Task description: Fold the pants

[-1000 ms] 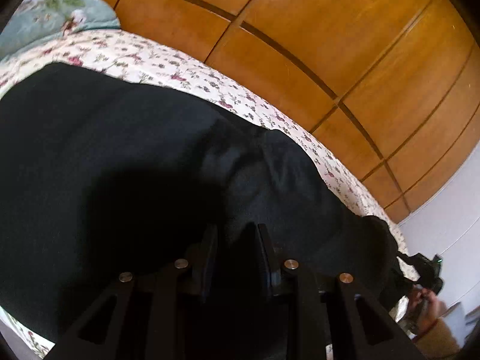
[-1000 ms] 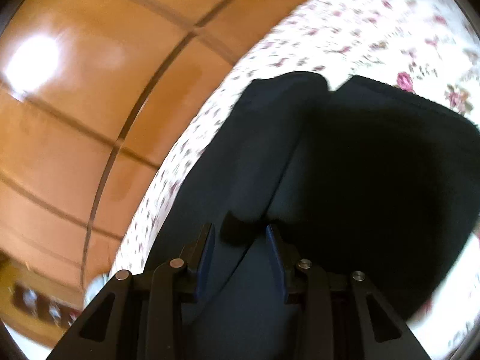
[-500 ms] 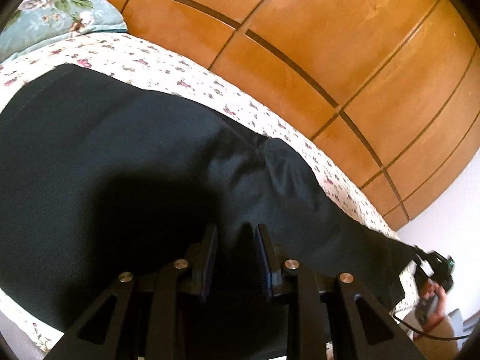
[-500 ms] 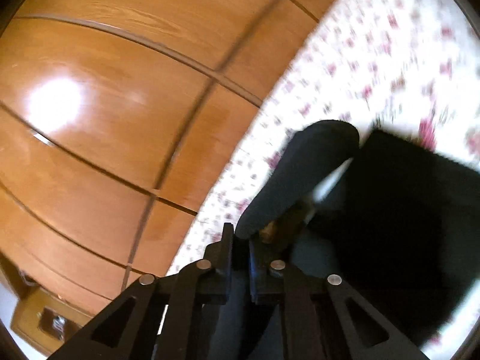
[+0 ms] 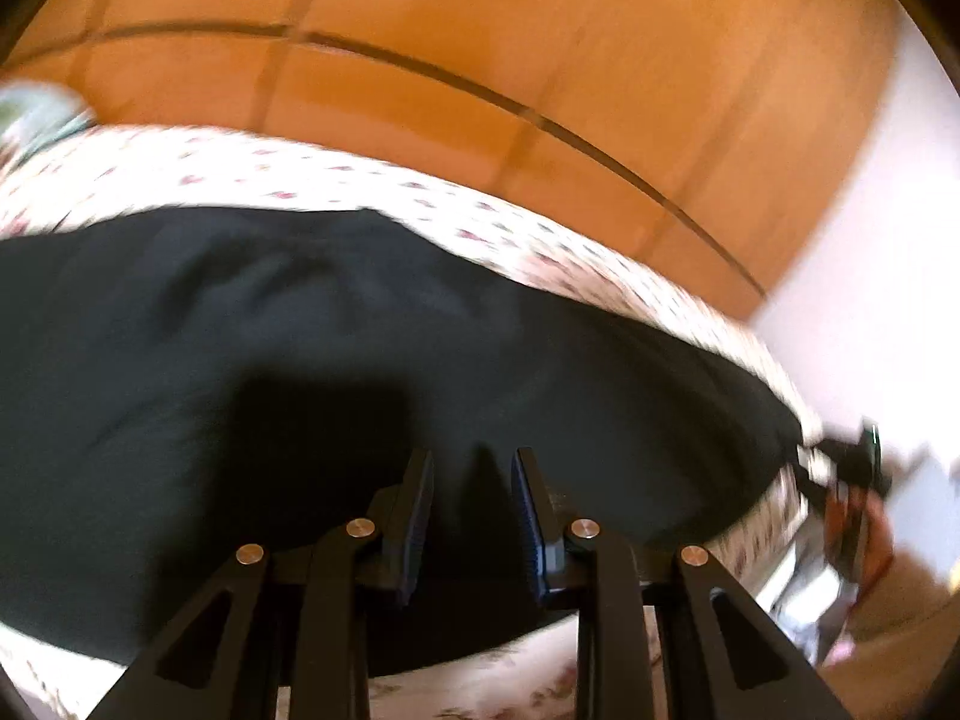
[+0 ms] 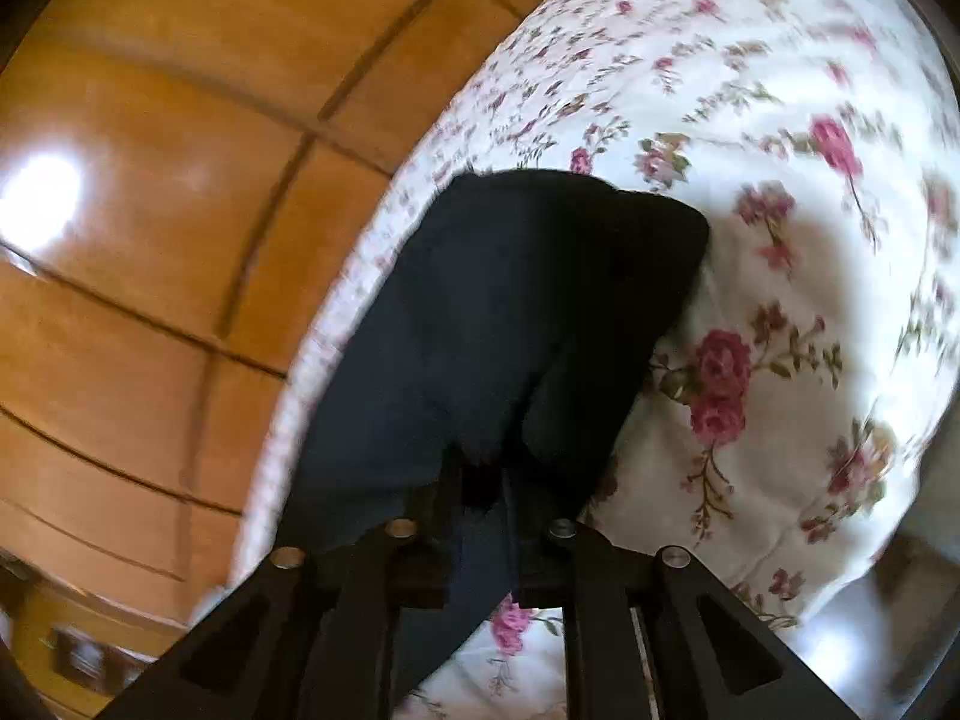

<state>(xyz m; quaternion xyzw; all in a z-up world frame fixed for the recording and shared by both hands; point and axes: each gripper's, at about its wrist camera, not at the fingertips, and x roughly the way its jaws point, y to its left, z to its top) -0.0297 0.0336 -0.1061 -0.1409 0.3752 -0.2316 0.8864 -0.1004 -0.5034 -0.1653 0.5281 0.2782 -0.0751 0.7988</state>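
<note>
Black fabric pants (image 5: 300, 360) spread across a bed covered by a white sheet printed with pink roses (image 6: 750, 120), both claws at the cloth.

In the left wrist view the pants lie broad and flat over the sheet; the left gripper (image 5: 474, 468) has a ridge of the dark cloth between its jaws, which are opening, and whether the pads press it cannot be told. In the right wrist view a narrow leg end rises from the sheet into the right gripper (image 6: 480, 480), whose jaws are opening with a bunched fold clamped between them. Behind the bed stand orange-brown wooden panels (image 5: 480, 30).
</note>
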